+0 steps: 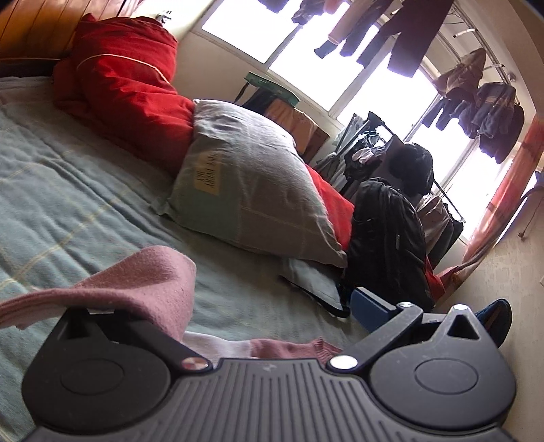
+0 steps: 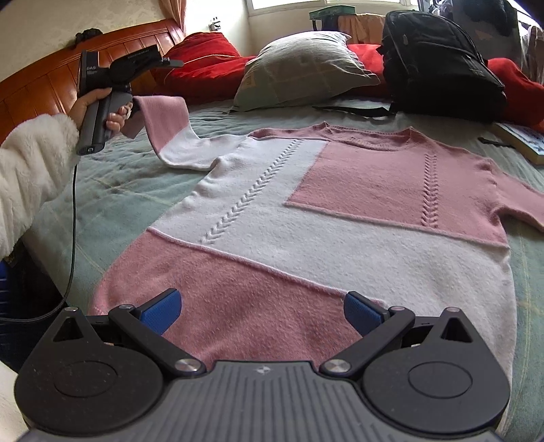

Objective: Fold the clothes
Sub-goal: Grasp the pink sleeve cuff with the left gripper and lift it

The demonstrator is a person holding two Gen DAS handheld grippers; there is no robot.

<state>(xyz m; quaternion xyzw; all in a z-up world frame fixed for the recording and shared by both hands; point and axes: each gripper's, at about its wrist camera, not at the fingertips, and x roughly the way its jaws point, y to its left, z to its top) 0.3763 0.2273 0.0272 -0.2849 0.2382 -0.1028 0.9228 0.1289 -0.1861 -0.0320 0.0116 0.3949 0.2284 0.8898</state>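
The right gripper (image 2: 261, 314), black with blue rubber pads, hovers just over the hem of a pink-and-white knitted sweater (image 2: 306, 217), its fingers spread wide apart and holding nothing. The sweater lies flat, front up, on a pale green checked bedspread (image 2: 112, 176), neckline away from the camera, one sleeve stretched out to the right.

The other sleeve (image 2: 163, 119), pink at the cuff, is lifted off the bed and draped at the left gripper (image 2: 136, 108), held in a hand (image 2: 88, 108) that comes out of a fluffy white sleeve (image 2: 30, 170). In the left wrist view the pink cuff (image 1: 136, 289) covers one finger while the other blue pad (image 1: 370, 311) stands well apart from it; whether the sleeve is pinched or only draped cannot be told.

Farther back sit a grey-green pillow (image 2: 302, 68), a black backpack (image 2: 438, 61), red bedding (image 2: 204, 57) and a brown wooden headboard (image 2: 44, 81). A book (image 2: 523, 139) lies at the right edge. Dark clothes (image 1: 408, 30) hang before bright windows (image 1: 306, 51).
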